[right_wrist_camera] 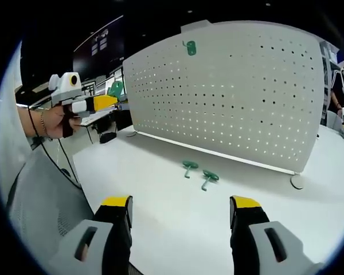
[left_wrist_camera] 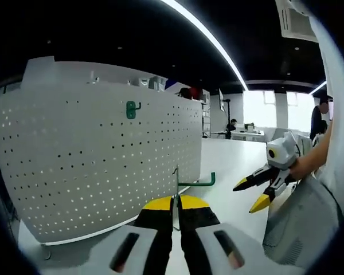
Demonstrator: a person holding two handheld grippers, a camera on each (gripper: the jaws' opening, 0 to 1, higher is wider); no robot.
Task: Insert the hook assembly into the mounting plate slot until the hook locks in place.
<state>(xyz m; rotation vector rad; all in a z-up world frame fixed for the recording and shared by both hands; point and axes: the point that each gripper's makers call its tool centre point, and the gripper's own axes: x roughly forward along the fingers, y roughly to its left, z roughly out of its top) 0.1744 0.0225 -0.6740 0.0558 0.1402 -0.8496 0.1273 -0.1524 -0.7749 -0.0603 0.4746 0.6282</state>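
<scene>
Green hook [left_wrist_camera: 196,183] with thin metal stem, pinched in left claw [left_wrist_camera: 176,207]; right claw [right_wrist_camera: 180,207] wide.

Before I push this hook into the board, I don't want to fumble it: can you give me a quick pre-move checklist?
1. Left gripper shut on green hook: ok.
2. Hook tip lined up with a pegboard hole: cannot tell.
3. Right gripper open and free: ok.
4. Mounted hook already high on the board, away from the approach: ok.
5. Two spare hooks lying on the table in sight: ok.
</scene>
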